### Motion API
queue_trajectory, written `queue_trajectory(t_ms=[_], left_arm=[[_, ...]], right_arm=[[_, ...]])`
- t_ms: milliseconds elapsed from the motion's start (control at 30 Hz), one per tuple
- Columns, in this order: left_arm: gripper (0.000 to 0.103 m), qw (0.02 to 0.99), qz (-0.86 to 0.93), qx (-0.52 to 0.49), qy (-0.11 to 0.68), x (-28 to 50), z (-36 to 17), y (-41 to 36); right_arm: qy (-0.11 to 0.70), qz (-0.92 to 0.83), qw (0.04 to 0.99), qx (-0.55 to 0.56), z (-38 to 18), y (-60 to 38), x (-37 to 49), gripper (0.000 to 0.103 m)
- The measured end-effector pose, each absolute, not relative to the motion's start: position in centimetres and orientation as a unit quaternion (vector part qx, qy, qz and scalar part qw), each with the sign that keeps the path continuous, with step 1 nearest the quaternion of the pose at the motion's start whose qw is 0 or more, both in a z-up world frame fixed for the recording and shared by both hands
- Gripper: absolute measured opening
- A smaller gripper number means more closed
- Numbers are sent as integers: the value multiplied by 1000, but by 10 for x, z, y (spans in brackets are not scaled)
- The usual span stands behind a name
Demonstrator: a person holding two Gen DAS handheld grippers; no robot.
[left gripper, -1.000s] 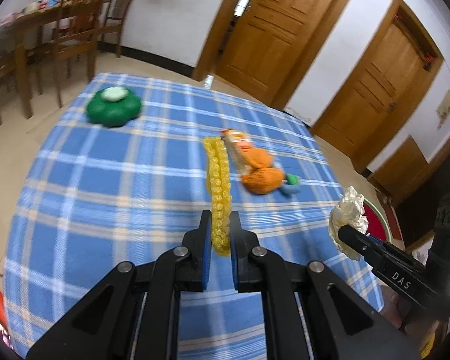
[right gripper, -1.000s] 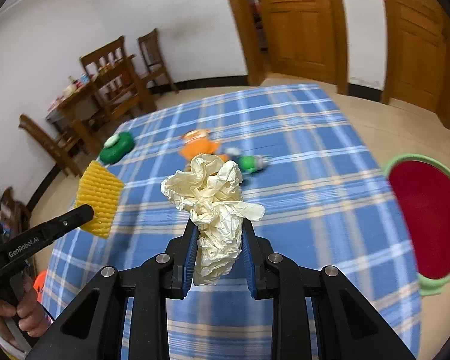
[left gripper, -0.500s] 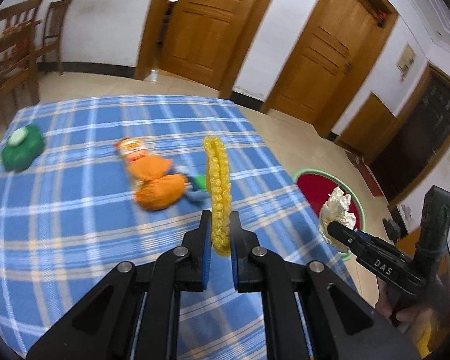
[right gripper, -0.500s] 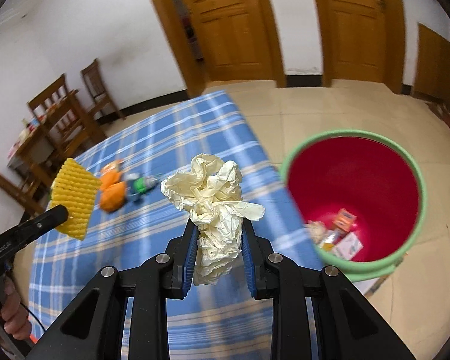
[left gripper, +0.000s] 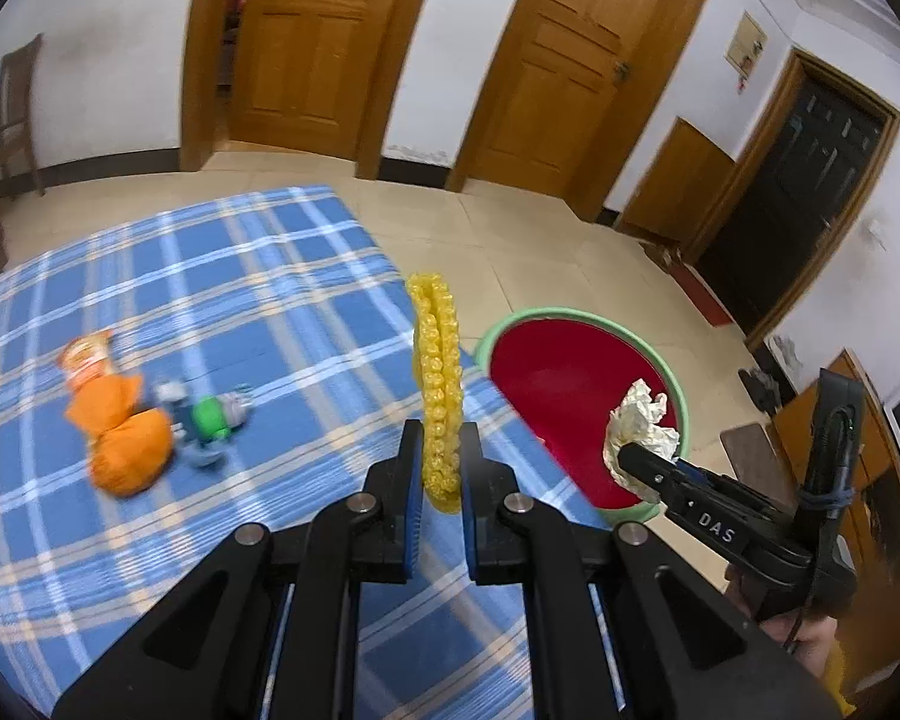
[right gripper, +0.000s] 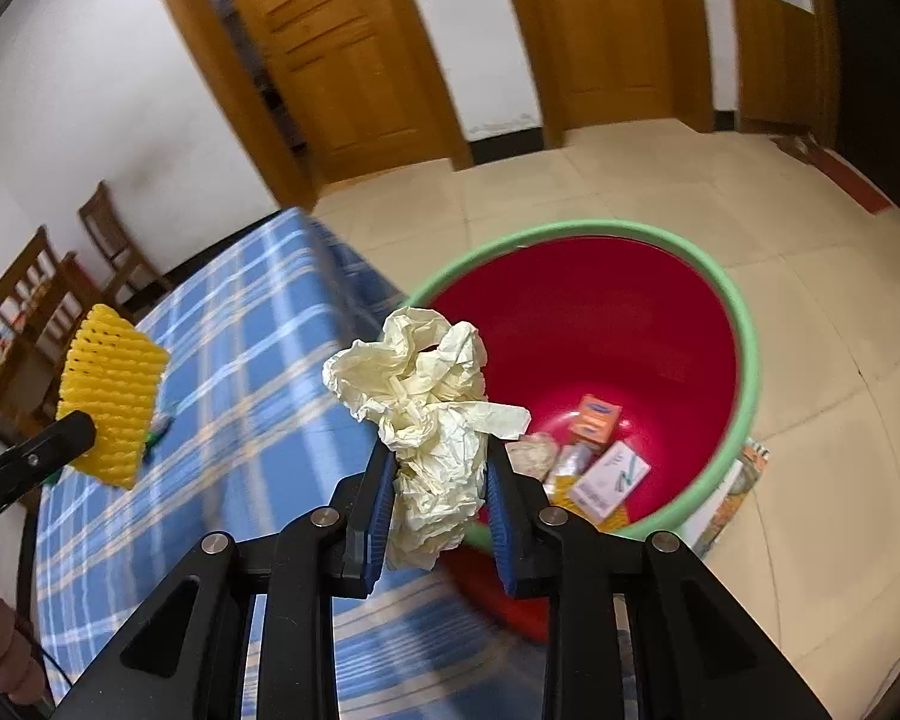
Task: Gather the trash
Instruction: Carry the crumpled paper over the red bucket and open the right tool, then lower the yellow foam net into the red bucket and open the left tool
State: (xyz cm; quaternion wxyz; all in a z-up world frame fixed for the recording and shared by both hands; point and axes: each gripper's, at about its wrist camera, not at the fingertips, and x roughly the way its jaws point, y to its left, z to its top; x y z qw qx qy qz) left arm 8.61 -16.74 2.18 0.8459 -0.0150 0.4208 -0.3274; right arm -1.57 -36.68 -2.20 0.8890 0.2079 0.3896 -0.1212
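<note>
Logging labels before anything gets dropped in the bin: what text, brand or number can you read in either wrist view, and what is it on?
"DAS": white letters on the black finger of the right tool, seen from the left wrist view.
Boxes and packets inside the red bin: printing is visible but too small to read.
Orange snack bag on the checked tablecloth: print too blurred to read.
Wall panel beside the door: no legible text.
</note>
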Motion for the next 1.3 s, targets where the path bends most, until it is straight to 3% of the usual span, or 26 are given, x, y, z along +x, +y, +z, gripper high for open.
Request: queue_trajectory(t_ms=[267, 400, 467, 833, 933, 1000, 1300], left_arm=[[10, 830, -359, 7, 427, 90, 14, -208], [10, 824, -367, 15, 431, 92, 7, -225], [10, 822, -372, 20, 431, 91, 5, -233], [10, 818, -387, 35, 423, 89, 3, -271], [19, 818, -392, 35, 420, 87, 3, -276], [36, 820, -386, 32, 422, 90, 2, -277], [45, 831, -359, 18, 424, 89, 7, -259]], right_arm=[[395, -159, 874, 235, -40, -400, -19, 34], [390, -162, 873, 243, -43, -407, -21, 50], [386, -163, 874, 245, -43, -411, -23, 53], [358, -179, 880, 254, -34, -427, -40, 58], [354, -179, 881, 257, -33, -429, -42, 58], [354, -178, 881, 256, -32, -430, -42, 58], [342, -181, 889, 246, -21, -423, -52, 58]])
